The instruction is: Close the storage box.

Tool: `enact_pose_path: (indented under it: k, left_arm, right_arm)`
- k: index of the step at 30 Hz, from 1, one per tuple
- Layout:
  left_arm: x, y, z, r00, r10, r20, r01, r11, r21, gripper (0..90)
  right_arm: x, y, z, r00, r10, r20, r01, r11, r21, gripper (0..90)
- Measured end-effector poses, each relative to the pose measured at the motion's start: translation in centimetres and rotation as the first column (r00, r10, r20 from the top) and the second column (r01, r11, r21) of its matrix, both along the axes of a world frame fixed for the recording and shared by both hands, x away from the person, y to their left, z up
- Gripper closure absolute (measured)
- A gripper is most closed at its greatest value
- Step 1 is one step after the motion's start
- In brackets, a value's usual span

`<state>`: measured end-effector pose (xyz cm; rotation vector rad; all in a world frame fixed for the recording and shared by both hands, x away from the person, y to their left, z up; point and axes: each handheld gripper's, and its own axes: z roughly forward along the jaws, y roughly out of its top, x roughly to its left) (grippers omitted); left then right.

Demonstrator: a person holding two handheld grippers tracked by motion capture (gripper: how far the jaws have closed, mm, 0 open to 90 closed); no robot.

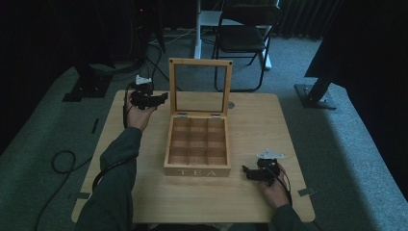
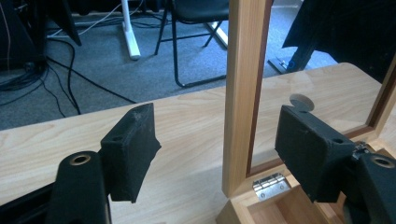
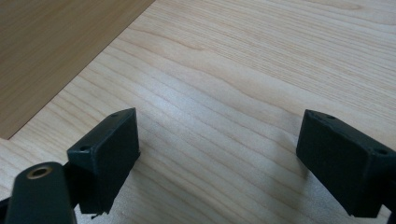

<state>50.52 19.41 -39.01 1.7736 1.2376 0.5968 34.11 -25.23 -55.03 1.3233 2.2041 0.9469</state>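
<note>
Tea box [image 1: 197, 144] sits lid up, compartments bare; left gripper [image 1: 159, 99] straddles the lid [image 2: 243, 93] agape, right gripper [image 1: 246, 172] likewise spread.

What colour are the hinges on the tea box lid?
Silver metal. The hinges on the tea box show best in the left gripper view, at the lid's base.

The wooden tea box [image 1: 197, 150] bears one word on its front wall. It reads "TEA" in pale capital letters.
</note>
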Motion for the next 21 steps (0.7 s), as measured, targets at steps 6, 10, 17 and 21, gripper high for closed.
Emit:
enact_pose_path:
  k: [6,10,17,21]
  left_arm:
    - [0.7,-0.9,0.2,0.9999,-0.013,-0.003,0.013,0.9998,0.016,27.6]
    - [1.1,-1.5,0.3,0.9998,-0.019,-0.003,0.020,0.9995,0.026,27.2]
    - [2.4,-2.7,0.8,0.9990,-0.041,-0.016,0.042,0.9961,0.078,26.9]
    - [3.1,-3.1,1.1,0.9991,-0.035,-0.022,0.037,0.9973,0.063,26.9]
  right_arm:
    - [0.0,0.0,0.0,1.0000,0.000,0.000,0.000,1.000,0.000,12.7]
    - [0.0,0.0,0.0,1.0000,0.000,0.000,0.000,1.000,0.000,12.7]
    - [0.0,0.0,0.0,1.0000,0.001,0.000,-0.001,1.000,-0.001,12.8]
    - [-0.1,0.0,0.0,1.0000,0.004,0.000,-0.004,1.000,-0.003,12.8]
